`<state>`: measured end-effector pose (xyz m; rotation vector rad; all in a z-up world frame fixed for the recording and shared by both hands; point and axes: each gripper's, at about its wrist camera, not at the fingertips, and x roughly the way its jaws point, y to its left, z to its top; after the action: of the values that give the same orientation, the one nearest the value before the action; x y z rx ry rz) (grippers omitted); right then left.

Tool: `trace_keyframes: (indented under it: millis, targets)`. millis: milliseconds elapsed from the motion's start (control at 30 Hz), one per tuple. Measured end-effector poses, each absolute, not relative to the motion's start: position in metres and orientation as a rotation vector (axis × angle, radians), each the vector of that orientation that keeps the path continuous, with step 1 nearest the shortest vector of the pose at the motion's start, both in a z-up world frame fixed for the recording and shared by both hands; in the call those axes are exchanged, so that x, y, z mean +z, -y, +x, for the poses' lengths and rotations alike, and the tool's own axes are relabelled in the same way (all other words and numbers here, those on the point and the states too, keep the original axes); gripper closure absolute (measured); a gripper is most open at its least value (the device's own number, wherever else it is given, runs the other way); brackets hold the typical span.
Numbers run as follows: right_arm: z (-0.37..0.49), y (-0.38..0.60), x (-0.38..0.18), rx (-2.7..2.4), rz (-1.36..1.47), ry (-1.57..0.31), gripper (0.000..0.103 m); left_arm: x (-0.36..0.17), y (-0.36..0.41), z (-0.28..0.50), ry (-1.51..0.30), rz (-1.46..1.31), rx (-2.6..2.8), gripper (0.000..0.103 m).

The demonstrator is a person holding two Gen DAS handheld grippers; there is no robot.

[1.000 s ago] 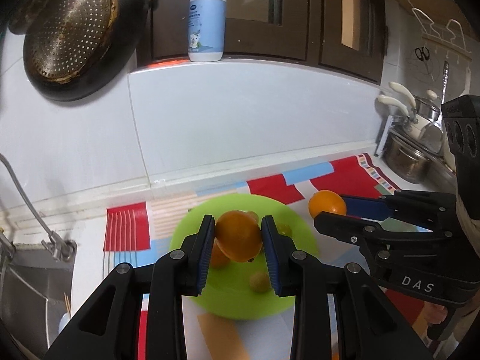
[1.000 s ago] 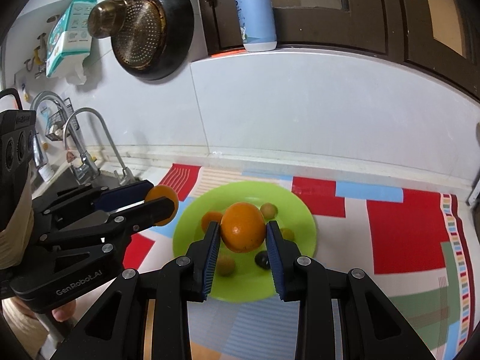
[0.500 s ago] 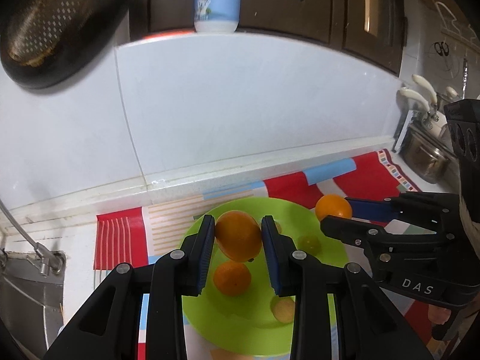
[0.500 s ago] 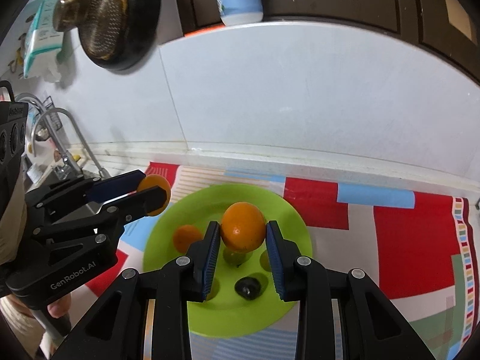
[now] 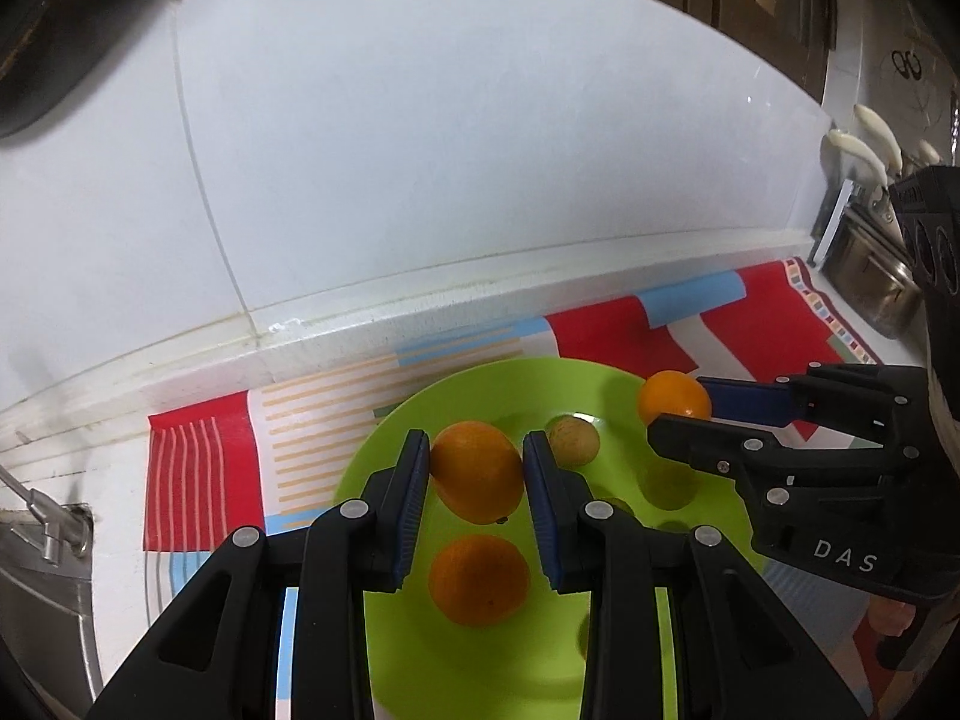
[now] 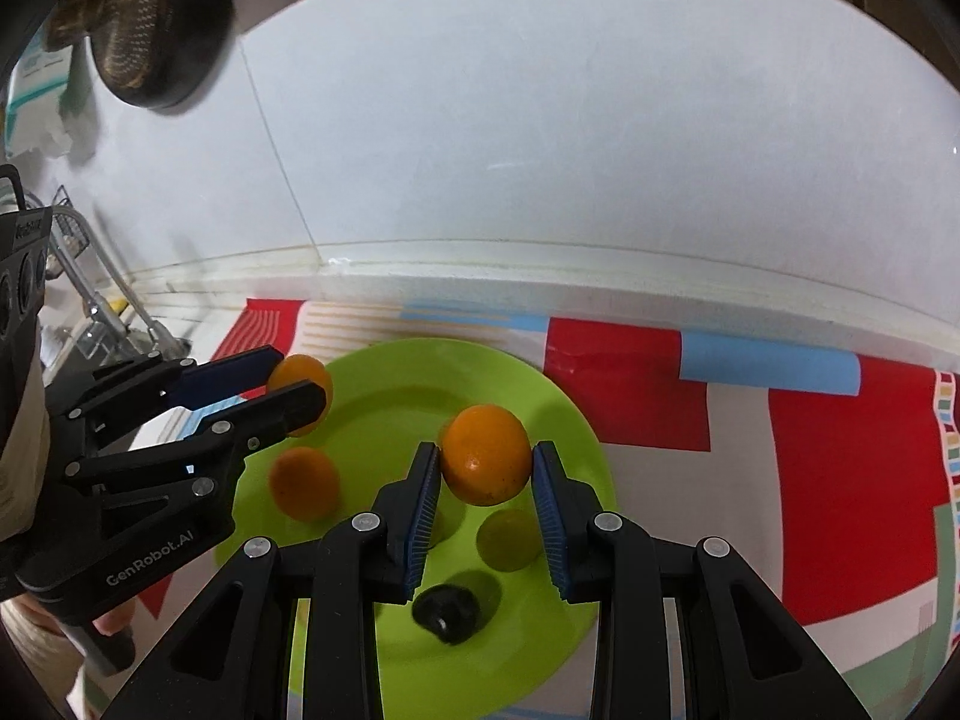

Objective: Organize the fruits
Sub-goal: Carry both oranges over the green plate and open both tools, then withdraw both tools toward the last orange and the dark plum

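A lime-green plate (image 5: 516,384) (image 6: 414,372) lies on a colourful mat. My left gripper (image 5: 477,468) is shut on an orange (image 5: 477,471) and holds it above the plate's left part; it also shows in the right wrist view (image 6: 298,394). My right gripper (image 6: 485,465) is shut on a second orange (image 6: 486,462), above the plate's right part; it also shows in the left wrist view (image 5: 675,402). On the plate lie a loose orange (image 5: 479,579) (image 6: 304,483), small yellow-green fruits (image 5: 574,441) (image 6: 509,540) and a small dark fruit (image 6: 449,612).
A white tiled wall (image 5: 420,180) rises right behind the counter ledge. The patterned mat (image 6: 810,450) spreads to the right. A sink with a tap (image 6: 90,300) is at the left. Pots (image 5: 870,294) stand at the far right. A dark pan (image 6: 156,18) hangs above left.
Both grippers have moved forward and down toward the plate, each still holding its orange. The plate and its fruits now look larger and nearer.
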<state>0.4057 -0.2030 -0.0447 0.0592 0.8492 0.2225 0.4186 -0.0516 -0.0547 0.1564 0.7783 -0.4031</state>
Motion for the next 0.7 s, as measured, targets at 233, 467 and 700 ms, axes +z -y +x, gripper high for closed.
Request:
trace_keyframes:
  millis: [233, 467, 700]
  targets:
    - [0.411, 0.203, -0.049, 0.215, 0.041, -0.841, 0.063, -0.057, 0.054, 0.421, -0.785, 0.159, -0.39, 0.057]
    - [0.395, 0.205, -0.037, 0.21, 0.035, -0.809, 0.059, -0.043, 0.048, 0.398, -0.763, 0.156, -0.366, 0.05]
    - [0.359, 0.203, -0.01, 0.234, 0.014, -0.748, 0.056, -0.016, 0.046, 0.355, -0.725, 0.14, -0.355, 0.042]
